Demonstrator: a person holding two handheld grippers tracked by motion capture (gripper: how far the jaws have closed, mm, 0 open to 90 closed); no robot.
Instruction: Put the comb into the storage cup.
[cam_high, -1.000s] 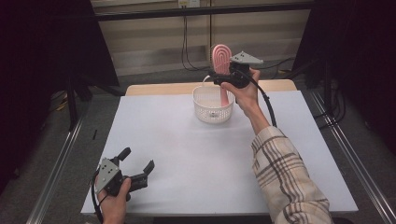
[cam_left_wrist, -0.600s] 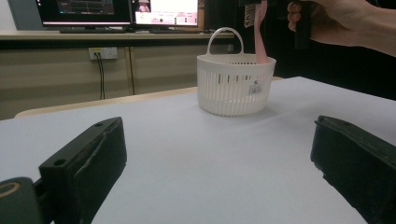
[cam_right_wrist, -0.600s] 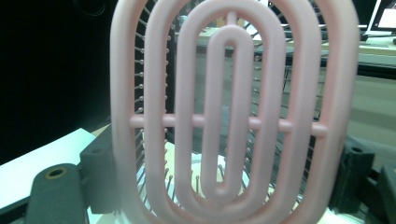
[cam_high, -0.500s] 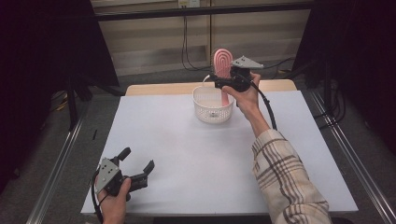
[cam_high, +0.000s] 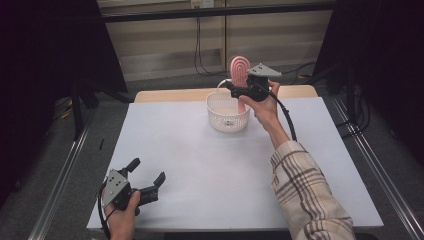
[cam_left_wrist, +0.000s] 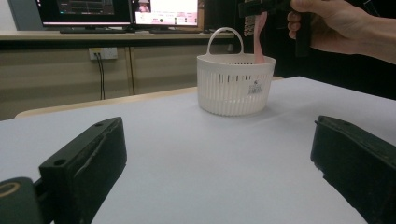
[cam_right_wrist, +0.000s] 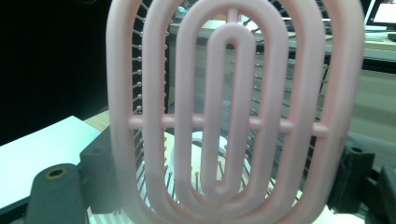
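While the left gripper rests wide-jawed on the worktop, the pink hairbrush (clamped upright in the right gripper) has been kept above the white basket, release pending.

Lab recording booth, black curtains, white-covered table, metal frame rails, monitors, wall cabling

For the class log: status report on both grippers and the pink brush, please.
Right gripper shut on pink brush, upright over white basket. Left gripper open, idle at table's near edge. Nothing in the way.
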